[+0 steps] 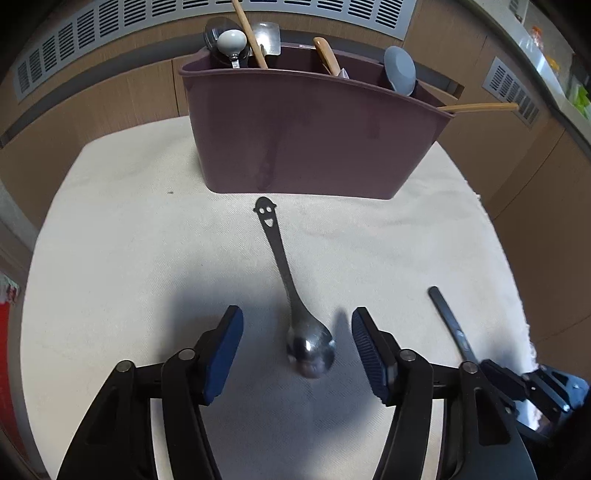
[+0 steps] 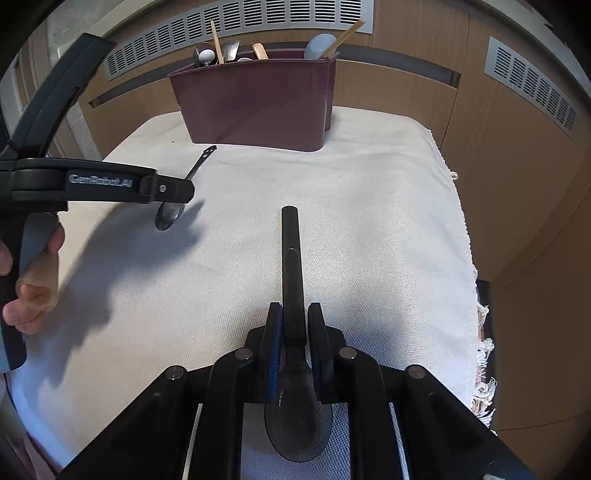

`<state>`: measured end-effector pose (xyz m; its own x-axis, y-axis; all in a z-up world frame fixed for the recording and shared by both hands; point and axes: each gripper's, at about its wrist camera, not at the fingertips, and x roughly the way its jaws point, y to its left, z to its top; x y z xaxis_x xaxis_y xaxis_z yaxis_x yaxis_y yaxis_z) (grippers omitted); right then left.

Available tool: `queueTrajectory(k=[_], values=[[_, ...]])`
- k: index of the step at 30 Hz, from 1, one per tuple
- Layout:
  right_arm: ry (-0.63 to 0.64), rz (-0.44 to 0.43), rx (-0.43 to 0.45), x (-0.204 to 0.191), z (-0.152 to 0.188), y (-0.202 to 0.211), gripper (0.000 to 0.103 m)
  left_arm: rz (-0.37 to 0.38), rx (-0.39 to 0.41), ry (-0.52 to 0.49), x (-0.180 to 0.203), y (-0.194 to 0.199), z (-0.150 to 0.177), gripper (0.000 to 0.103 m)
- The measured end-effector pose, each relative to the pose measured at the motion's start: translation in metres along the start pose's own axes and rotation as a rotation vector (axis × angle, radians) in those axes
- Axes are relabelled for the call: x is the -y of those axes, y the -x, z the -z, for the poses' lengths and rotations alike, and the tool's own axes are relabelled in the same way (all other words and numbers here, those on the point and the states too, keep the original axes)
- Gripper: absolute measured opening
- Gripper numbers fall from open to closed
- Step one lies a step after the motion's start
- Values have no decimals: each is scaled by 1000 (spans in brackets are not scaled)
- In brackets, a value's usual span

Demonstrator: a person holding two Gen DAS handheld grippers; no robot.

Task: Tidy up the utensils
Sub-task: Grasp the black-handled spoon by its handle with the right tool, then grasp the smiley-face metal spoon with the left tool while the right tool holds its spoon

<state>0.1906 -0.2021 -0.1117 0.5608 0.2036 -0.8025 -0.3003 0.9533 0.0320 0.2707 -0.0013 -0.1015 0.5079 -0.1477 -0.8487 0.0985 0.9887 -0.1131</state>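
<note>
A steel spoon with a smiley-face handle end lies on the white cloth, its bowl toward me. My left gripper is open, with its pads on either side of the spoon's bowl. The spoon also shows in the right wrist view, partly under the left gripper. My right gripper is shut on a black plastic spoon at its neck, handle pointing away; the black spoon also shows in the left wrist view. A maroon utensil caddy stands at the far side of the cloth.
The caddy holds several utensils: spoons, a spatula, wooden handles, a grey ladle. The white cloth covers the table, with a fringed edge at the right. Wooden panels with vent grilles stand behind.
</note>
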Motion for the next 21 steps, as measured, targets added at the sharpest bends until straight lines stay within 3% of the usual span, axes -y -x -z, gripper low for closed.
queueTrajectory(k=[1,3,6,15,21], values=[[2,0,0,0,0,0,15,-14,3,-8,0,-1,1,44],[12,5,2,0,0,1,19,-9,9,-16,-1,-1,6,31],[38,32,2,-1,-1,1,19,9,15,-42,-3,8,17,22],[44,-46,-28,0,-22,-8,22,10,-69,-83,-30,38,65,21],[19,-56,-79,4,-39,-28,23,83,-75,-1,-40,48,55,24]])
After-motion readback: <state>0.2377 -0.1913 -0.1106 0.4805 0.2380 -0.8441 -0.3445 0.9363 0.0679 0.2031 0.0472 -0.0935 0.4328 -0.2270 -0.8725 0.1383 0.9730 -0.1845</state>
